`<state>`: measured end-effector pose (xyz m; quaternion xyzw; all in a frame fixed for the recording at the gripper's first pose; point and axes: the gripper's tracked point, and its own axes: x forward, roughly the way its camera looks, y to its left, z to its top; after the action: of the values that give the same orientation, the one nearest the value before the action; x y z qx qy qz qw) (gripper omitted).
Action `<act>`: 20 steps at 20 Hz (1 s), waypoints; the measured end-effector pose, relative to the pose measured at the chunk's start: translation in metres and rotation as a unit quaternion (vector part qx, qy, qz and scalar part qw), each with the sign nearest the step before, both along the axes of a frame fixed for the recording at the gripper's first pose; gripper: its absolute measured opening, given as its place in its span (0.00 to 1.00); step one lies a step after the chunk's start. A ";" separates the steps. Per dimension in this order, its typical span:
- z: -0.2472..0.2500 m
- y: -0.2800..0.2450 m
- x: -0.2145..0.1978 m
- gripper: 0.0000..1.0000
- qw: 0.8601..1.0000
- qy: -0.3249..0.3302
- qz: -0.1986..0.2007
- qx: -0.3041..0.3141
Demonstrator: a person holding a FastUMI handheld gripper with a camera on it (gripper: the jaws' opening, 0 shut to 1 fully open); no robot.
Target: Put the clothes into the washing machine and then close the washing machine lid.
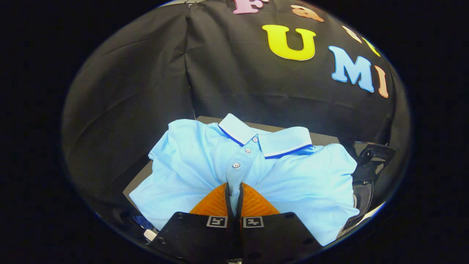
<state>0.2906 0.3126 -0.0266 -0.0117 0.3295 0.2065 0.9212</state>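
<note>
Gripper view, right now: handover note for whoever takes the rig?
Claw: shut on the light blue polo shirt, pinching a fold of the front placket just below the buttons.
Shirt: bunched and gathered at the fingertips, collar on the far side, over a dark surface.
A dark appliance part sits at the shirt's right; I can't tell if it is the washer.
Done: shirt gripped.
Left: put the shirt into the washing machine, release, close the lid.

I see my gripper (pixel 234 189) as two wedge-shaped fingers (pixel 214 203) with ribbed faces, each rising from a black body plate (pixel 198 234) that carries a small square black-and-white marker (pixel 217 221) and a few screws.
</note>
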 end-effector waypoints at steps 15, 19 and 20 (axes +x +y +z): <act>0.097 -0.042 -0.002 0.02 0.996 -0.049 0.023 0.064; 0.128 -0.080 -0.005 0.02 0.993 -0.088 0.032 0.073; 0.132 -0.090 -0.009 0.01 0.992 -0.096 0.035 0.076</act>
<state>0.2820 0.2230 0.1055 0.0265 0.2224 0.2609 0.9390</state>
